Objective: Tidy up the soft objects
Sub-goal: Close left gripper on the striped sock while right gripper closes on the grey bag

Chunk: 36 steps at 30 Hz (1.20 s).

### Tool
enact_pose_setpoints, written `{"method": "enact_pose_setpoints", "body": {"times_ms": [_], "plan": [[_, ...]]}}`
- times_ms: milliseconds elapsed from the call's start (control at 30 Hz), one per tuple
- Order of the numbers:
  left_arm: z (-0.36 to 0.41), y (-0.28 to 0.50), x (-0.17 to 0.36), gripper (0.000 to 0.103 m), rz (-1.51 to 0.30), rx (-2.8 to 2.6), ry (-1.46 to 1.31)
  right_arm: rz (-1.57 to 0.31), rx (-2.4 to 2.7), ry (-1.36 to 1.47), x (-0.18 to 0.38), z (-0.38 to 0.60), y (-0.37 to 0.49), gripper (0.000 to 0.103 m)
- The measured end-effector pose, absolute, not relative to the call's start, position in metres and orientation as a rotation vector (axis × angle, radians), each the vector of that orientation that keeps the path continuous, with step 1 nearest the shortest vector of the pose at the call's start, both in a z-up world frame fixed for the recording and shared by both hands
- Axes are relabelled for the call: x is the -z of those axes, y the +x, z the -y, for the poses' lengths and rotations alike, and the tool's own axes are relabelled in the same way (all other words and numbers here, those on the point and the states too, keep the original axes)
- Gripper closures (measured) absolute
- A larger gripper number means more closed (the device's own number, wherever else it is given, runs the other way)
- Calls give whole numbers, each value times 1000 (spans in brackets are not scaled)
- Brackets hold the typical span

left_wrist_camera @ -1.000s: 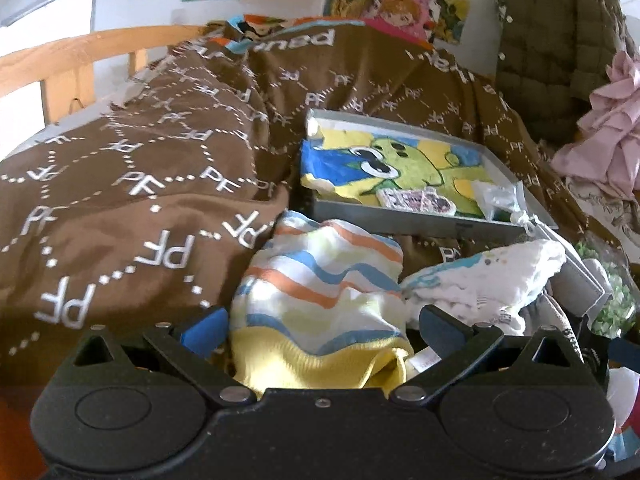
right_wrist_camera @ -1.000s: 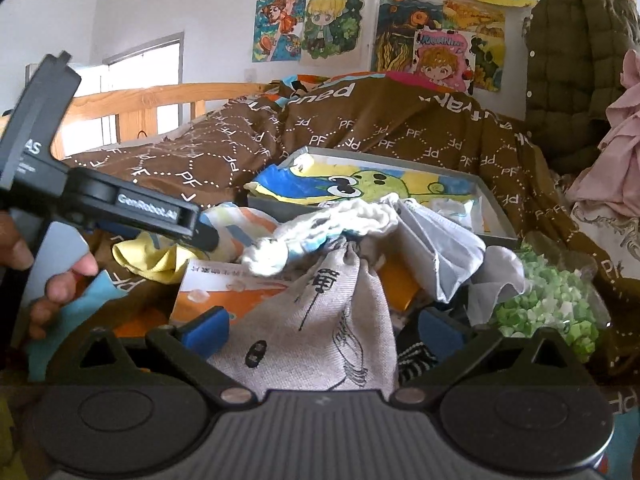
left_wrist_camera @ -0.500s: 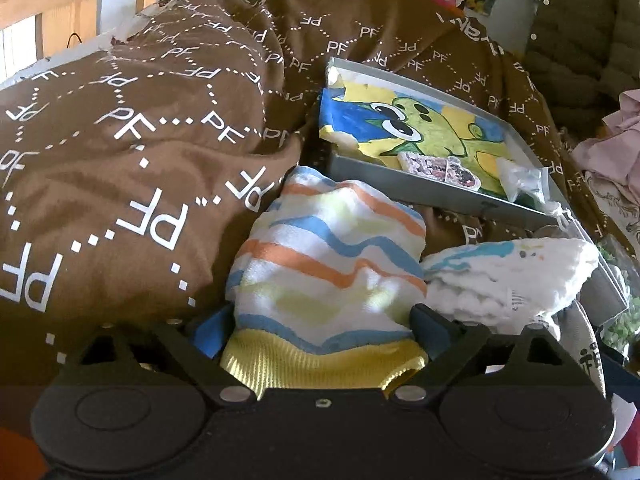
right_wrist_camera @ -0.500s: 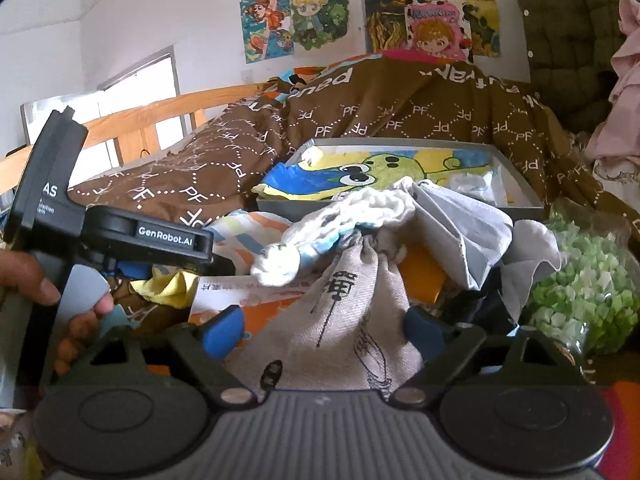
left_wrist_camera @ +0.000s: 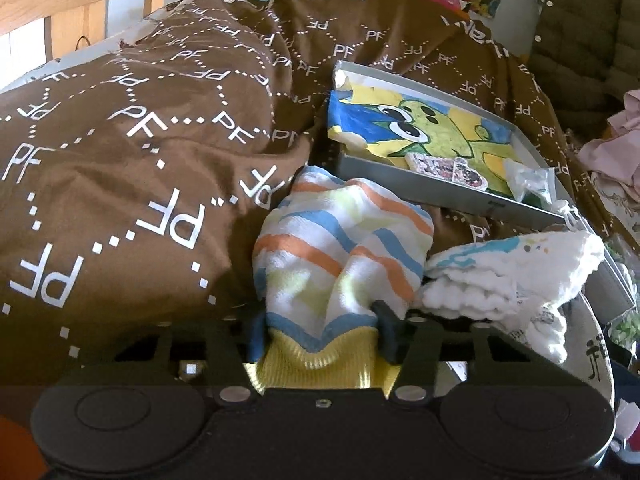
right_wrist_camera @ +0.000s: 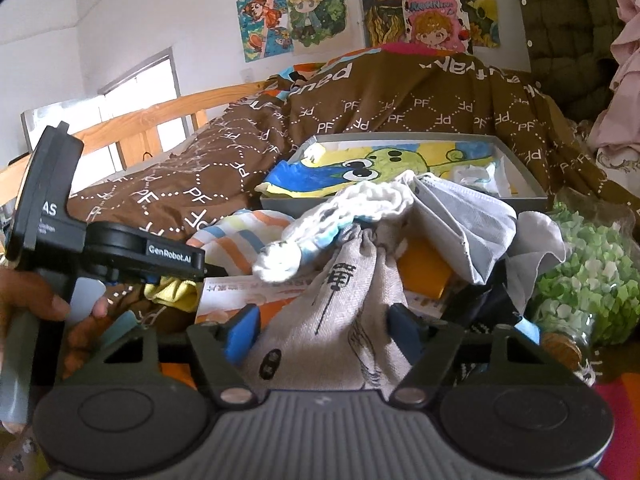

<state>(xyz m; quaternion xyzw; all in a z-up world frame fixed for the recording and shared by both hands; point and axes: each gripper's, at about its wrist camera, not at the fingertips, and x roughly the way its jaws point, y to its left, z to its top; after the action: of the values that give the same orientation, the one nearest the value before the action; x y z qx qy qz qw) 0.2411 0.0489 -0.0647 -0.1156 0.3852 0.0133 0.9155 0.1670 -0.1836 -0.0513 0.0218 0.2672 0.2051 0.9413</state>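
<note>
Nearest the left camera, the left gripper (left_wrist_camera: 318,330) has just been closing, and its jaws now pinch the yellow ribbed edge of the striped cloth (left_wrist_camera: 344,248) — clamped on it, the fabric bunching between the pads. The cloth lies at six o'clock, spreading up toward the centre, soft and light; it will sag and stretch when lifted, so the thicker ribbed edge is likely the surest hold. At four o'clock, touching it, sits a white quilted cloth (left_wrist_camera: 516,268). Beyond, at one o'clock, a grey tray (left_wrist_camera: 448,196) holds a frog picture (left_wrist_camera: 424,128), all resting on the brown blanket (left_wrist_camera: 120,152).

The right gripper (right_wrist_camera: 320,330) has also been closing, around the grey drawstring bag (right_wrist_camera: 340,316) at six o'clock. Its dark pad touches the cloth, but a sliver shows beside the blue one, so I judge it not yet gripped. The bag looks limp and light; its body, not the puckered neck, offers more to squeeze.

Only the right view shows the hand (right_wrist_camera: 48,312) holding the left tool at nine o'clock, a face mask (right_wrist_camera: 464,220), green confetti (right_wrist_camera: 576,280) at three o'clock and the wall posters (right_wrist_camera: 368,12) at twelve.
</note>
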Motion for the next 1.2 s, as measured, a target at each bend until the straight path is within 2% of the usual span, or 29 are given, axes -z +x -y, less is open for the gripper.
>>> {"method": "enact_pose_setpoints", "body": {"times_ms": [333, 533, 733, 1200], "plan": [[-55, 235, 57, 77, -774, -25, -302, -557, -432, 68, 48, 184, 164, 51], [-53, 222, 43, 81, -756, -26, -311, -567, -453, 47, 42, 180, 160, 70], [-45, 207, 35, 82, -770, -9, -287, -589, -463, 50, 38, 181, 157, 80], [-33, 153, 20, 83, -762, -9, -464, -614, -492, 72, 23, 188, 139, 84]]}}
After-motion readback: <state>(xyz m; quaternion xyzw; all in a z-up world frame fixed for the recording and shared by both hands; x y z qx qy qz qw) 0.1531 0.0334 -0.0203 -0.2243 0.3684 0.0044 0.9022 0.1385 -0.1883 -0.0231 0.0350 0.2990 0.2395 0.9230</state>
